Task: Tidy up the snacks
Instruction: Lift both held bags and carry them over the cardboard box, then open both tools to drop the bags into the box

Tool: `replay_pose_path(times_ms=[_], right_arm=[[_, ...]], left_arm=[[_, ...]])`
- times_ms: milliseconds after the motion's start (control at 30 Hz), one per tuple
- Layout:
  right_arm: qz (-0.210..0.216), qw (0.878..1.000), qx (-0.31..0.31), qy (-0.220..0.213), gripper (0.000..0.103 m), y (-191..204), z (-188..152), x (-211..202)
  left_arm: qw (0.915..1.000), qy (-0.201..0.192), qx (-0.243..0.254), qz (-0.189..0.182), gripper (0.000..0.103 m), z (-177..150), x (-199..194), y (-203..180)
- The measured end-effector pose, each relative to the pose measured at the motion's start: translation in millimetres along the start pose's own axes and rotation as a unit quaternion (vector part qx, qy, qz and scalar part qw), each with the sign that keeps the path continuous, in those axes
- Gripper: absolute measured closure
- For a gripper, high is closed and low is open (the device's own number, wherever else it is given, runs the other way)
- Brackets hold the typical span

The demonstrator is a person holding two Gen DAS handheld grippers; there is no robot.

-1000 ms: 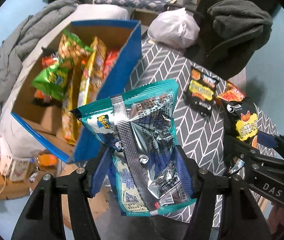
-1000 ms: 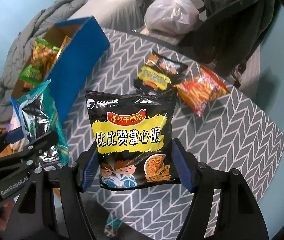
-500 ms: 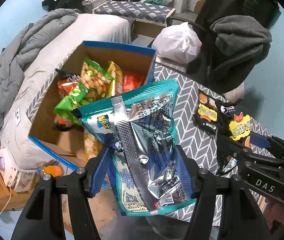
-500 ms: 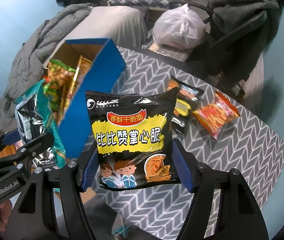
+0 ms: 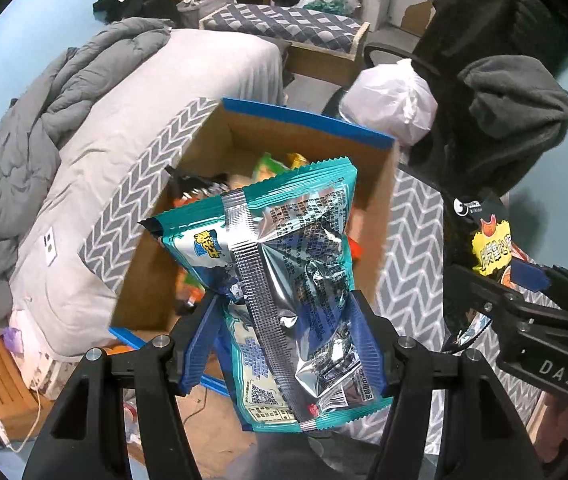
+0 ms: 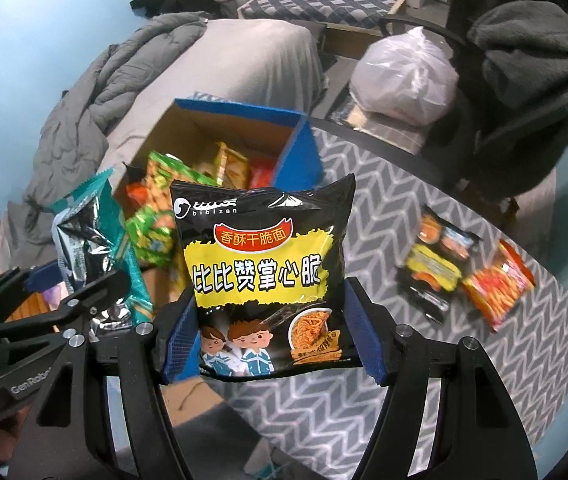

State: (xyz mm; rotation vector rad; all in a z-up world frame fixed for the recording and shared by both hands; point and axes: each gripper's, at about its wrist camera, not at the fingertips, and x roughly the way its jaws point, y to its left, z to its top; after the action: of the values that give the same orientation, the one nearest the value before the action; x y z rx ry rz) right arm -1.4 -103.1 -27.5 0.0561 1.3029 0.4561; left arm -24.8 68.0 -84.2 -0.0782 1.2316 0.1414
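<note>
Both packets have travelled from over the tabletop [image 6: 424, 380] to the box [image 5: 308, 120] at frame centre, left claw [image 5: 284, 338] clamped on the teal packet [image 5: 284, 280], right claw [image 6: 272, 332] on the black packet [image 6: 264, 268]; next, release inside.

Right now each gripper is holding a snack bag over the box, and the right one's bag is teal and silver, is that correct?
Not quite: the right gripper holds a black and yellow bag, as the right wrist view shows. The teal and silver bag is in the left gripper, by the box.

A rumpled grey duvet [image 5: 36, 128] lies on the bed [image 5: 132, 92], and a white plastic bag [image 5: 394, 100] sits beside a dark chair [image 5: 496, 92].
</note>
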Motion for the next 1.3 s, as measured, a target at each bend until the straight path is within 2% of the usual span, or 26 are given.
replay_pose_path(times_ms=[300, 533, 733, 867, 967, 1300], right_arm=[[0.029, 1.000, 0.003, 0.008, 0.034, 37.9, 31.7, 33.7], [0.042, 0.999, 0.015, 0.018, 0.034, 59.9, 46.5, 60.2], [0.028, 0.999, 0.033, 0.024, 0.034, 66.8, 52.3, 76.8], [0.019, 0.998, 0.046, 0.029, 0.033, 70.0, 52.9, 81.3], [0.009, 0.999, 0.042, 0.026, 0.028, 72.9, 52.8, 80.3], [-0.036, 0.999, 0.027, -0.008, 0.026, 70.3, 56.1, 50.1]], left_arm=[[0.9996, 0.003, 0.024, 0.014, 0.039, 17.1, 24.4, 33.7], [0.9984, 0.028, 0.049, 0.002, 0.038, 24.8, 46.7, 46.3], [0.9973, 0.045, 0.057, -0.001, 0.038, 27.8, 56.2, 55.3], [0.9964, 0.063, 0.054, -0.016, 0.036, 31.3, 58.9, 61.0], [0.9970, 0.058, 0.049, -0.014, 0.026, 34.1, 54.2, 64.3], [0.9978, 0.050, 0.016, -0.040, 0.026, 39.8, 36.5, 68.0]])
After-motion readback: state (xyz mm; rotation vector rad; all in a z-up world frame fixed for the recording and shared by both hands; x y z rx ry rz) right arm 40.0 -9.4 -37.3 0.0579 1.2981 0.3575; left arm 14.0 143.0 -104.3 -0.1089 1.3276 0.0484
